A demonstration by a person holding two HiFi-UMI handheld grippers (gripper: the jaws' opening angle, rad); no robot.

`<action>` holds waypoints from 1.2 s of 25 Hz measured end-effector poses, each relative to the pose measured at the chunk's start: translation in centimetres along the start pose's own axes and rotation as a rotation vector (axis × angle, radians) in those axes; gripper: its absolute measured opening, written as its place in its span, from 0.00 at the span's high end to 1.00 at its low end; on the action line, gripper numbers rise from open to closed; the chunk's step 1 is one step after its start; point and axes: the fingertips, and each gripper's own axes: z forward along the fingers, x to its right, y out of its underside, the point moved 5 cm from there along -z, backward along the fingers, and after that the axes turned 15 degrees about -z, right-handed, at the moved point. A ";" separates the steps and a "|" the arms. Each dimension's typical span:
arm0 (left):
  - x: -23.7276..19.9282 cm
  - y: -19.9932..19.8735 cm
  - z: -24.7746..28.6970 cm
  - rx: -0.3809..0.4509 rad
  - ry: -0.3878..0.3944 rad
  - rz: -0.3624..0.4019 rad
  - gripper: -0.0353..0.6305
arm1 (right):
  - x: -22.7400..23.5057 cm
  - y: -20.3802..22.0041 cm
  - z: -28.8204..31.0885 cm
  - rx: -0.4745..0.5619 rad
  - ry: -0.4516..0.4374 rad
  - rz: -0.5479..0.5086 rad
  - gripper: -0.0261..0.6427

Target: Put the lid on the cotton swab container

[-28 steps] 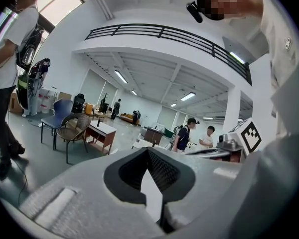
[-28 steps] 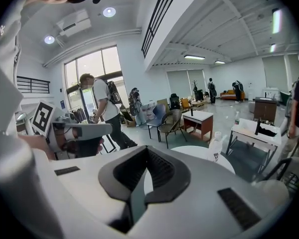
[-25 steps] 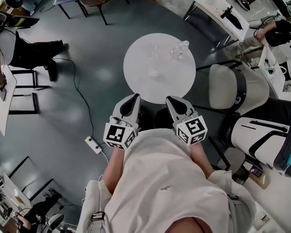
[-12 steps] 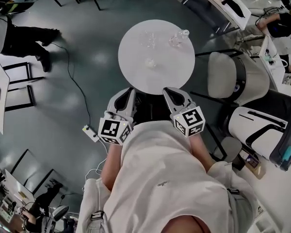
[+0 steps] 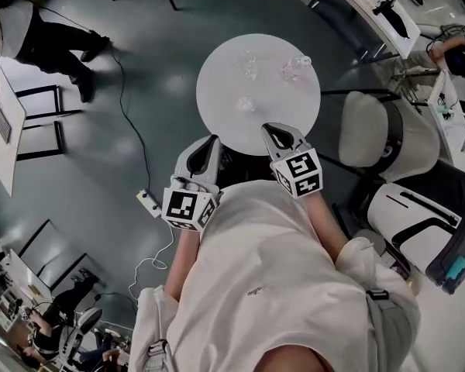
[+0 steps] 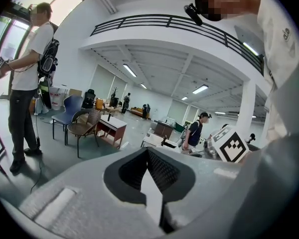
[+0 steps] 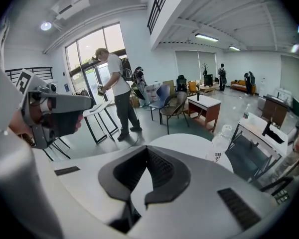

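A round white table stands ahead of me. On it are a clear plastic bottle at the far right, a clear item at the far middle and a small clear piece nearer me. They are too small to tell container from lid. My left gripper is held at chest height, short of the table's near edge, shut and empty. My right gripper is shut and empty too, its tip over the near rim. In the right gripper view the table and bottle lie just beyond the jaws.
A white chair stands right of the table, with a white-and-black device behind it. A power strip and cable lie on the grey floor at left. A person stands at the upper left near a desk.
The table has come closer to both grippers. The right gripper's tip now overlaps the near rim. Both grippers stay shut and empty.
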 end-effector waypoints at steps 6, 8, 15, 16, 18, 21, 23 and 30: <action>0.9 0.6 2.0 -0.033 -0.062 0.015 0.93 | 1.5 2.4 2.3 -0.066 -0.092 0.019 0.95; 0.7 0.7 2.5 -0.029 -0.093 -0.005 0.93 | 1.8 2.6 3.2 -0.066 -0.118 0.029 0.95; 1.0 2.1 3.9 -0.047 -0.178 0.007 0.93 | 1.8 3.6 5.8 -0.075 -0.218 0.020 0.95; 1.0 2.2 3.9 -0.048 -0.184 0.005 0.93 | 1.7 3.7 6.0 -0.081 -0.228 0.016 0.95; 0.7 2.5 3.9 -0.057 -0.197 -0.016 0.93 | 1.6 4.0 6.8 -0.100 -0.250 0.002 0.95; -0.1 2.8 3.6 -0.069 -0.229 -0.034 0.93 | 1.5 4.8 8.1 -0.137 -0.274 -0.016 0.95; -0.4 2.7 3.2 -0.062 -0.240 -0.036 0.93 | 1.5 5.1 8.8 -0.158 -0.271 -0.014 0.95; -1.5 2.2 3.0 -0.063 -0.246 -0.080 0.93 | 2.3 6.9 11.4 -0.248 -0.249 0.041 0.95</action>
